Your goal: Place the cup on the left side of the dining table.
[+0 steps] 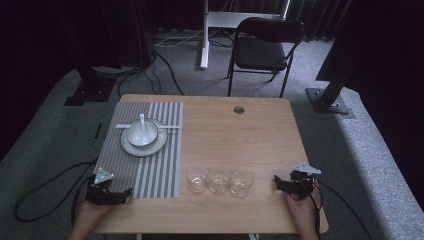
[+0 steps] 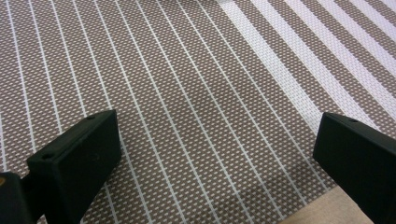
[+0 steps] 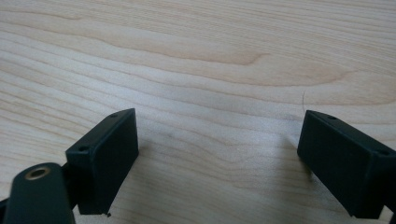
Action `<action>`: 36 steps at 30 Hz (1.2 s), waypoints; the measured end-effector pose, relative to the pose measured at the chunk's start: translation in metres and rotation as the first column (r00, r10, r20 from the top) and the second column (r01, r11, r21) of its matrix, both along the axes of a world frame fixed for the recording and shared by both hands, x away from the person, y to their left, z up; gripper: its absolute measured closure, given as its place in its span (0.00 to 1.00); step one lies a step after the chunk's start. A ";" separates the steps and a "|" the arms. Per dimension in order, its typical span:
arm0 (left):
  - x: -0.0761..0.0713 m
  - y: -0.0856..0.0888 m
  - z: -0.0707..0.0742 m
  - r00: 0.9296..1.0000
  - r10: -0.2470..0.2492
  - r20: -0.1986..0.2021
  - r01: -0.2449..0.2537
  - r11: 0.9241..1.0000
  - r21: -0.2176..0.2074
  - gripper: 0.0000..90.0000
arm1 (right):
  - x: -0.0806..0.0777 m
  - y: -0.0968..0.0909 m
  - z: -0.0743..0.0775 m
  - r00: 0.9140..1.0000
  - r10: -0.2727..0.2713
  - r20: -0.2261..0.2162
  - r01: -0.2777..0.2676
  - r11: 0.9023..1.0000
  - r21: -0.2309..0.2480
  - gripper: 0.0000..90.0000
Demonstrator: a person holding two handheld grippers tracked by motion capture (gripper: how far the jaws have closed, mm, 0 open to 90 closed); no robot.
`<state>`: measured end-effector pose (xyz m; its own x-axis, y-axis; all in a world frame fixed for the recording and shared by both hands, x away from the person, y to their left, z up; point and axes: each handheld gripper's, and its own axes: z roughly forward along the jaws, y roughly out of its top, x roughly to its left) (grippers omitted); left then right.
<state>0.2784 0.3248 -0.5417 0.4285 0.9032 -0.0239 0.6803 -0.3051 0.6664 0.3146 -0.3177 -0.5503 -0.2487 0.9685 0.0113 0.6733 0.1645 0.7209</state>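
1. high view: a bowl [image 1: 142,133] with a spoon [image 1: 143,121] is seen on a plate [image 1: 131,146] on the striped placemat [image 1: 159,169]; three glasses [image 1: 219,180] are lined up on the worktop [image 1: 235,135] between the left hand-held gripper [image 1: 125,192] and the right hand-held gripper [image 1: 276,181].
2. left gripper view: the jaws are held wide apart, empty, over the placemat [image 2: 196,102].
3. right gripper view: the jaws are spread wide, empty, over bare worktop [image 3: 201,70].

No readable text, label, brand, number or sign anywhere.

forearms [image 1: 85,227] cut off at bottom edge, chair [image 1: 265,42] top dim
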 end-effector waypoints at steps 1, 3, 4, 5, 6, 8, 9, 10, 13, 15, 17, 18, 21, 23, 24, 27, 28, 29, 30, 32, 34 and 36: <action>0.000 -0.001 0.000 1.000 0.000 0.003 0.000 1.000 0.002 0.02 | 0.000 0.000 0.000 1.000 0.000 0.000 0.000 1.000 0.000 0.13; -0.001 -0.002 0.001 1.000 -0.012 0.007 0.012 1.000 -0.002 0.02 | 0.000 0.000 0.000 1.000 0.000 0.000 0.000 1.000 0.000 0.13; -0.001 -0.003 0.002 1.000 -0.010 0.006 0.010 1.000 0.001 0.02 | 0.000 0.000 0.000 1.000 0.000 0.000 0.000 1.000 0.000 0.13; -0.002 -0.003 0.002 1.000 -0.022 0.004 0.022 1.000 -0.007 0.02 | 0.000 0.000 0.000 1.000 0.000 0.000 0.000 1.000 0.000 0.13; -0.002 -0.004 0.003 1.000 -0.019 0.010 0.019 1.000 -0.009 0.02 | 0.000 0.000 0.000 1.000 0.000 0.000 0.000 1.000 0.000 0.13; -0.002 -0.005 0.004 1.000 -0.026 0.010 0.026 0.999 -0.021 0.02 | 0.000 0.000 0.000 1.000 0.000 0.000 0.000 1.000 0.000 0.13; -0.002 -0.005 0.005 1.000 -0.026 0.011 0.026 0.999 -0.022 0.02 | 0.000 0.000 0.000 1.000 0.000 0.000 0.000 1.000 0.000 0.13; -0.002 -0.006 0.005 0.999 -0.035 0.007 0.035 0.999 -0.025 0.02 | 0.000 0.000 0.000 1.000 0.000 0.000 0.000 1.000 0.000 0.13; -0.002 -0.008 0.006 0.999 -0.045 0.010 0.046 0.999 -0.023 0.02 | 0.000 0.000 0.000 1.000 0.000 0.000 0.000 1.000 0.000 0.13; -0.002 -0.010 0.007 0.999 -0.052 0.008 0.052 0.999 -0.014 0.02 | 0.000 0.000 0.000 1.000 0.000 0.000 0.000 1.000 0.000 0.13; -0.002 -0.012 0.007 0.998 -0.057 0.010 0.057 0.998 -0.012 0.02 | 0.000 0.000 0.000 1.000 0.000 0.000 0.000 1.000 0.000 0.13; -0.002 -0.014 0.007 0.998 -0.070 0.005 0.070 0.997 -0.013 0.02 | 0.000 0.000 0.000 1.000 0.000 0.000 0.000 1.000 0.000 0.13; -0.003 -0.018 0.009 0.997 -0.077 0.013 0.078 0.997 -0.012 0.02 | 0.000 0.000 0.000 1.000 0.000 0.000 0.000 1.000 0.000 0.13; -0.004 -0.019 0.010 0.996 -0.084 0.020 0.085 0.996 -0.012 0.02 | 0.000 0.000 0.000 1.000 0.000 0.000 0.000 1.000 0.000 0.13; -0.004 -0.021 0.011 0.996 -0.085 0.020 0.085 0.996 -0.015 0.02 | 0.000 0.000 0.000 1.000 0.000 0.000 0.000 1.000 0.000 0.13; -0.005 -0.023 0.013 0.995 -0.097 0.024 0.098 0.995 -0.016 0.02 | 0.000 0.000 0.000 1.000 0.000 0.000 0.000 1.000 0.000 0.13; -0.005 -0.025 0.013 0.995 -0.101 0.027 0.102 0.995 -0.012 0.02 | 0.000 0.000 0.000 1.000 0.000 0.000 0.000 1.000 0.000 0.13; -0.005 -0.026 0.014 0.993 -0.115 0.026 0.116 0.993 -0.026 0.02 | 0.000 0.000 0.000 1.000 0.000 0.000 0.000 1.000 0.000 0.13; -0.005 -0.027 0.015 0.993 -0.108 0.037 0.109 0.994 -0.018 0.02 | 0.000 0.000 0.000 1.000 0.000 0.000 0.000 1.000 0.000 0.13; -0.005 -0.030 0.019 0.992 -0.121 0.045 0.122 0.992 -0.023 0.02 | 0.000 0.000 0.000 1.000 0.000 0.000 0.000 1.000 0.000 0.13; -0.004 -0.032 0.021 0.990 -0.137 0.045 0.139 0.989 -0.040 0.03 | 0.000 0.000 0.000 1.000 0.000 0.000 0.000 1.000 0.000 0.13; -0.004 -0.036 0.023 0.987 -0.149 0.055 0.151 0.988 -0.039 0.04 | 0.000 0.000 0.000 1.000 0.000 0.000 0.000 1.000 0.000 0.13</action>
<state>0.2744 0.2887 -0.5185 0.5607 0.8272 -0.0354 0.5929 -0.3713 0.7145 0.3146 -0.3177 -0.5503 -0.2486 0.9685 0.0116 0.6735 0.1643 0.7207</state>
